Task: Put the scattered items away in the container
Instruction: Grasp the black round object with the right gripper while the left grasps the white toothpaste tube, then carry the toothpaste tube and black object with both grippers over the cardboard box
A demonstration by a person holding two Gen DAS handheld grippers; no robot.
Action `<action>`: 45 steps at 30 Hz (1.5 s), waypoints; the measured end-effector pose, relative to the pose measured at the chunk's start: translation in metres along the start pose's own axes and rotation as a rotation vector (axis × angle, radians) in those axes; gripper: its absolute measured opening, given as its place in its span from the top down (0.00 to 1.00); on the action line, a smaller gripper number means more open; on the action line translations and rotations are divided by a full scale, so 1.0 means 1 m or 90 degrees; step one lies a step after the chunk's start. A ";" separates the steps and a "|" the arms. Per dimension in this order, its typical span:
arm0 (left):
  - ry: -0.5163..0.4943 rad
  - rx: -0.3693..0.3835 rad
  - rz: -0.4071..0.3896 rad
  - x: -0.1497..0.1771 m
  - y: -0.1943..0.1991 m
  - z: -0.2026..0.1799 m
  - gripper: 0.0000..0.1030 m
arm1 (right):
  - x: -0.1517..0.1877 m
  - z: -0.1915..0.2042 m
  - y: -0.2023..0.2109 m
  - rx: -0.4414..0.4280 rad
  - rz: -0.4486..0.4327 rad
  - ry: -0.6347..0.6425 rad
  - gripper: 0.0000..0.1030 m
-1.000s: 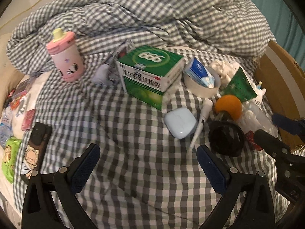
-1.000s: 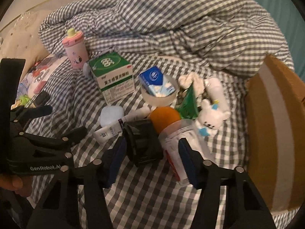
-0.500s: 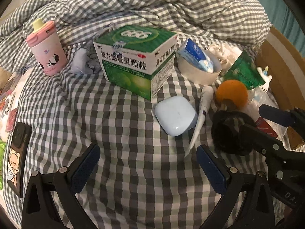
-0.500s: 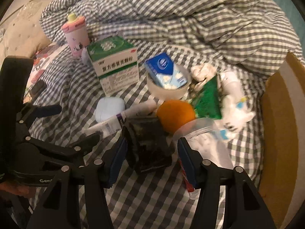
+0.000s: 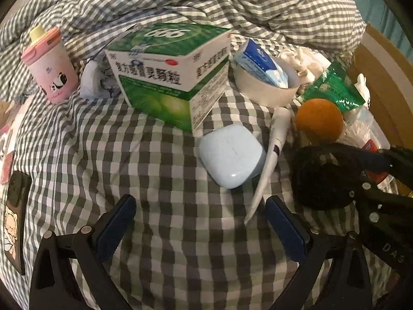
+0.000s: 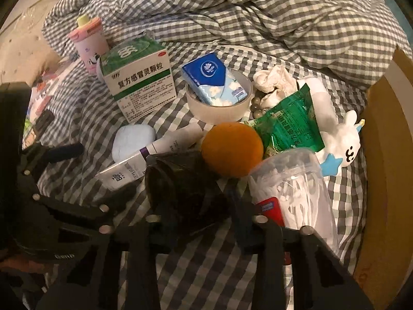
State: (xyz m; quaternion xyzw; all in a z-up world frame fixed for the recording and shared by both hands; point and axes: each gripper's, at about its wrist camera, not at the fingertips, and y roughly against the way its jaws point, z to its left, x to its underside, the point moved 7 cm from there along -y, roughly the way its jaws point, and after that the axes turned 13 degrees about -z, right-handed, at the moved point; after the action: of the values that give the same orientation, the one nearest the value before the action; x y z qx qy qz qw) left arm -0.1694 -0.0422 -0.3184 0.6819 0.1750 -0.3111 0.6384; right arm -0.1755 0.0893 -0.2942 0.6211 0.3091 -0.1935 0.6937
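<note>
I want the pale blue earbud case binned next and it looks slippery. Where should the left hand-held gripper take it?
Across the flat, rounded pale blue case, from above. The left hand-held gripper is open in front of it. The white tube crowds one side, so place that finger carefully.

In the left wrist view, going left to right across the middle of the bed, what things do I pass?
Pink cup → green box → tape roll → orange ball.
</note>
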 end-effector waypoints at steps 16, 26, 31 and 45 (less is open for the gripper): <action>-0.003 0.018 -0.007 -0.004 -0.005 -0.020 0.01 | -0.010 -0.018 0.048 0.008 -0.047 -0.021 0.91; -0.006 0.025 -0.014 -0.006 -0.008 -0.033 0.36 | -0.023 -0.028 0.079 0.017 -0.084 -0.032 0.91; -0.004 0.028 -0.016 -0.006 -0.006 -0.035 0.76 | -0.024 -0.029 0.088 0.019 -0.093 -0.036 0.91; 0.010 0.070 -0.054 -0.017 0.021 -0.047 0.94 | -0.029 -0.035 0.113 0.024 -0.119 -0.049 0.91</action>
State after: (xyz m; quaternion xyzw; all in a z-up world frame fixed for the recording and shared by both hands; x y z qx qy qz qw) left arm -0.1586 0.0039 -0.2917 0.7102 0.1917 -0.3415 0.5850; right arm -0.1296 0.1373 -0.1927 0.5945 0.3350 -0.2866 0.6724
